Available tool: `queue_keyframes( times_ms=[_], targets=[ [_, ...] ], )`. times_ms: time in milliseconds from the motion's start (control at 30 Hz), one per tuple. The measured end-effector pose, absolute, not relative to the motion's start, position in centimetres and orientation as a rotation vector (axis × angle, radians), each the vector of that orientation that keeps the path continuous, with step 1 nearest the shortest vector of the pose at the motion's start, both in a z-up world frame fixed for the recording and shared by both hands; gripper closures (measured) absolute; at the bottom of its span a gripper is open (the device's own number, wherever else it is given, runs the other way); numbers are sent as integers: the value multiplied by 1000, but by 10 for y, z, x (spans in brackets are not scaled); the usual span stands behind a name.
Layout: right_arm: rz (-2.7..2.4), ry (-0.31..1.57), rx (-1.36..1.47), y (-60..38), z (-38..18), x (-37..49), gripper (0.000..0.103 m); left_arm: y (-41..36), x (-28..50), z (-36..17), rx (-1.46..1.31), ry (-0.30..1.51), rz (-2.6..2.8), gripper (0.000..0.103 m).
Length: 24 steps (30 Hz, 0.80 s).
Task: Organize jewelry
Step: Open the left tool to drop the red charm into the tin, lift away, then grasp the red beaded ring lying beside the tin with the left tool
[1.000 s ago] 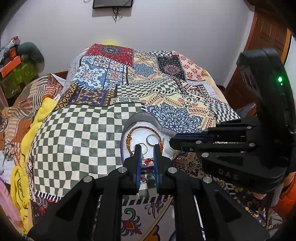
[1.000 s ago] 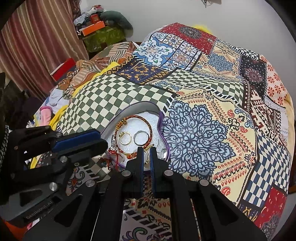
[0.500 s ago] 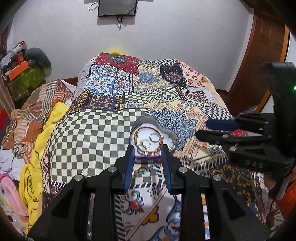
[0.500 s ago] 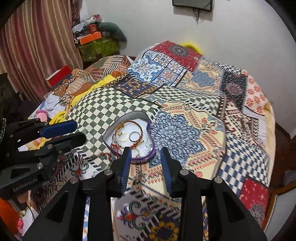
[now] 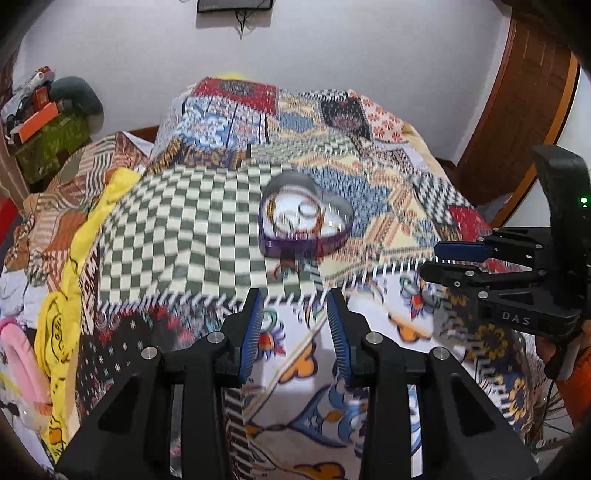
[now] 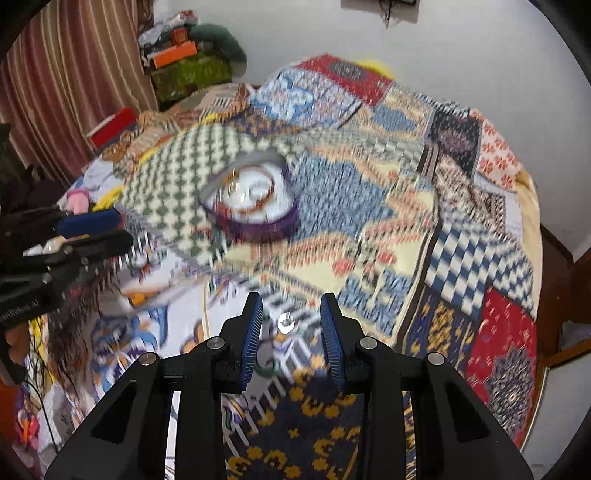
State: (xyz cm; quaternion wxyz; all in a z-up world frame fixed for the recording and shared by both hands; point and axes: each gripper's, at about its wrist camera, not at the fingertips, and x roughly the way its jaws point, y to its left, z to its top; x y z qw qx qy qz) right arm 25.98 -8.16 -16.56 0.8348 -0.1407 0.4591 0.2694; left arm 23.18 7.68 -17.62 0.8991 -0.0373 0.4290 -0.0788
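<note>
On the patchwork bedspread (image 5: 177,229) lay the heart-shaped jewelry box (image 5: 304,221), bangles and rings blurred inside it. Well short of it, the left gripper (image 5: 294,314) and right gripper (image 6: 291,317) hung with jaws spread, each holding nothing.

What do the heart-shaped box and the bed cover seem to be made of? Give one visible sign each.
Heart-shaped box: probably tin; its inner wall shines grey, its outside is purple. Blur leaves this uncertain.
Bed cover: printed woven cloth, matte, creased and draped.

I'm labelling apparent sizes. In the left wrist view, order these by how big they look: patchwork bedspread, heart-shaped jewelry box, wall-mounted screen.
1. patchwork bedspread, by far the largest.
2. heart-shaped jewelry box.
3. wall-mounted screen, cut off by the frame and farther away, so its rank is unsure.
</note>
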Motion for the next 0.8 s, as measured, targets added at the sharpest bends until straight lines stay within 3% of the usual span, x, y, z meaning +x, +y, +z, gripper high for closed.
queue_keyframes(
  times_ms=[400,467,533,800],
  targets=[
    [579,964,-312,-86,-187,252,74,77,232,-208,-70,955,-156,68],
    [581,954,-315,-86,-188,250,79,76,234,-210,-67,957,-154,68],
    [587,947,-324,-85,-189,249,94,75,238,-211,-65,959,-155,68],
    [593,933,-294,-89,-185,250,95,69,263,-220,-51,985,-172,68]
  ],
)
